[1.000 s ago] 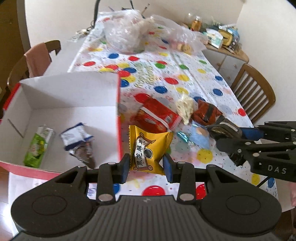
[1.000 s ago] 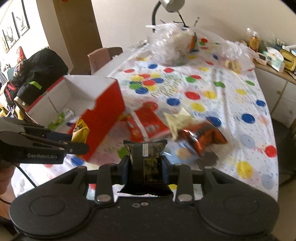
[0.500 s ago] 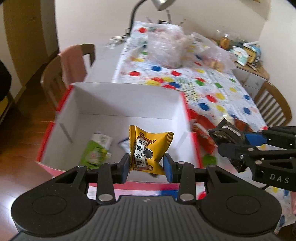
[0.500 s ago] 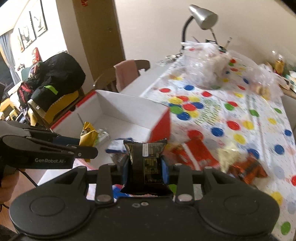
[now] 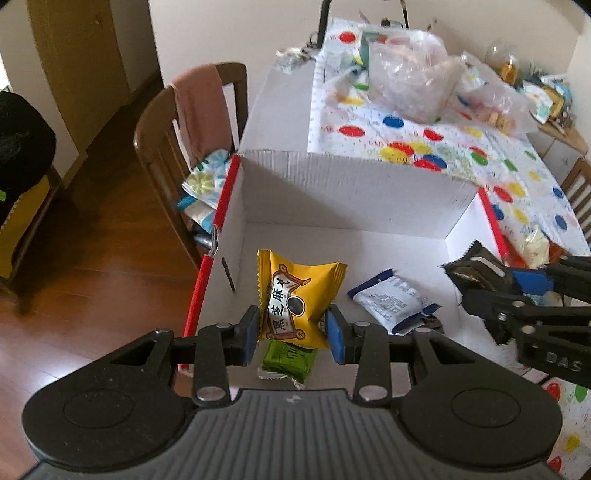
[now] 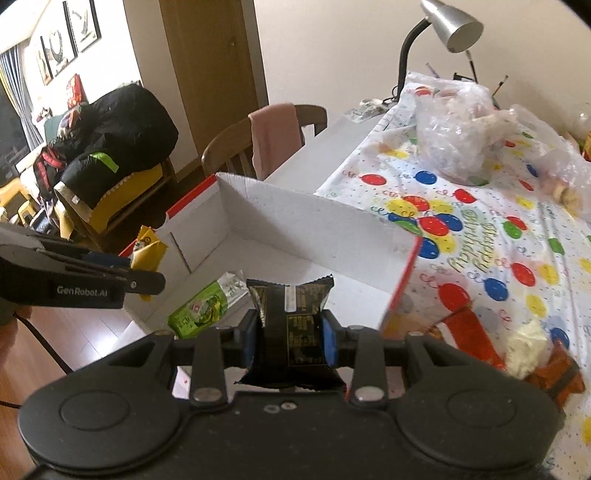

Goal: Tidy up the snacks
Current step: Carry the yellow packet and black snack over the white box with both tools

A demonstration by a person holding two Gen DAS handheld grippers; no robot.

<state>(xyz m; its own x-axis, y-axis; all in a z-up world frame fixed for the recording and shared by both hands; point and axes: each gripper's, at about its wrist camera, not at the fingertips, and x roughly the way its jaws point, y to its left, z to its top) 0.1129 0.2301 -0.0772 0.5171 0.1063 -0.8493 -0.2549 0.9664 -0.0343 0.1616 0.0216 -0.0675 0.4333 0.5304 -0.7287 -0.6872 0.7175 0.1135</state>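
My left gripper (image 5: 291, 332) is shut on a yellow snack packet (image 5: 299, 295) and holds it above the open white cardboard box with red edges (image 5: 351, 192). My right gripper (image 6: 290, 338) is shut on a black snack packet (image 6: 291, 325), also over the box (image 6: 314, 229). In the box lie a green packet (image 5: 288, 360), also in the right wrist view (image 6: 199, 308), and a white-and-blue packet (image 5: 391, 301). The right gripper with its black packet (image 5: 476, 269) shows at the right of the left wrist view. The left gripper with its yellow packet (image 6: 147, 247) shows at the left of the right wrist view.
Loose snacks lie on the dotted tablecloth (image 6: 517, 240) right of the box: a red packet (image 6: 469, 332), a white one (image 6: 524, 347), an orange-brown one (image 6: 557, 376). Clear plastic bags (image 6: 458, 129) and a desk lamp (image 6: 450, 26) stand at the far end. A wooden chair (image 5: 184, 140) stands left of the table.
Both grippers have moved left from over the loose snacks on the tablecloth to above the box, each keeping its packet. The box now fills the middle of both views.
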